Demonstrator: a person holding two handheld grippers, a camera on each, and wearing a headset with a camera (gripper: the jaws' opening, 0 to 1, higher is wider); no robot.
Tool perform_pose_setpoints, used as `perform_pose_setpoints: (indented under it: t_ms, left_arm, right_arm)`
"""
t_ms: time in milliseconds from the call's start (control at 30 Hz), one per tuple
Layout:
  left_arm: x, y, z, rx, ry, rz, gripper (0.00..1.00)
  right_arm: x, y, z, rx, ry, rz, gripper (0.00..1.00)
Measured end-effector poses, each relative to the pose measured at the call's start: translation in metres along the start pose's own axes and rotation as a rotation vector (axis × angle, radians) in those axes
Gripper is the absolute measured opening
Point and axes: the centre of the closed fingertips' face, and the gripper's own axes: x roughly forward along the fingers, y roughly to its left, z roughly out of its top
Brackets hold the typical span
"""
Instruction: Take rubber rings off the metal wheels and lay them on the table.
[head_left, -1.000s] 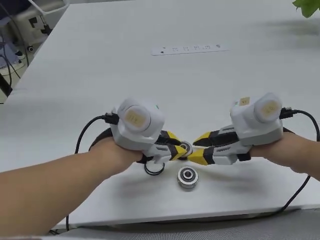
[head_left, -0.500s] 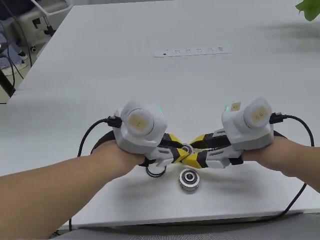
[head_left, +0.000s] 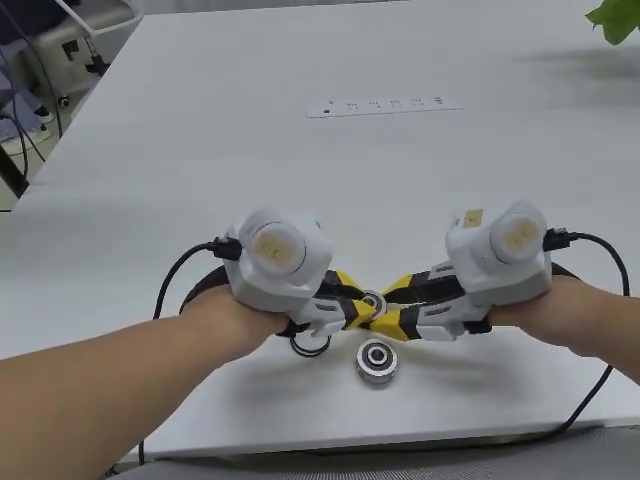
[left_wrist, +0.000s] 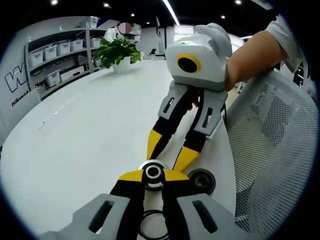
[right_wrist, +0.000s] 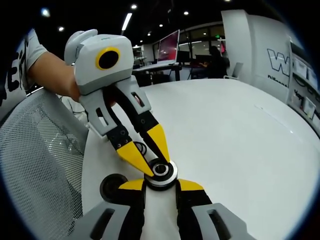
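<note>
Left tool (head_left: 360, 308), right tool (head_left: 390, 305) — white, yellow-black jaws; wheel (right_wrist: 161, 171) silver; ring (head_left: 310, 343) black.
</note>
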Motion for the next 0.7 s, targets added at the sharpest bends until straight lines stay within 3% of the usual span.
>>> perform_pose_setpoints:
  t_ms: [200, 400, 500, 700]
  left_arm:
    - [0.0, -0.0003, 0.0, -0.004, -0.002, 0.004, 0.07]
    - [0.0, 0.0002, -0.0003, -0.009, -0.003, 0.006, 0.07]
    - [-0.0003, 0.0004, -0.0006, -0.011, -0.003, 0.007, 0.07]
    - [-0.0005, 0.0009, -0.0008, -0.01, -0.002, 0.011, 0.07]
  right_arm:
    - [-0.0034, -0.0025, -0.0051, -0.005, 0.018, -0.006, 0.11]
    - [-0.0038, -0.002, -0.0052, 0.003, 0.021, -0.008, 0.1]
    - [-0.005, -0.0033, -0.0062, 0.015, 0.022, -0.014, 0.03]
    - [-0.005, -0.0037, -0.0059, 0.009, 0.027, -0.019, 0.01]
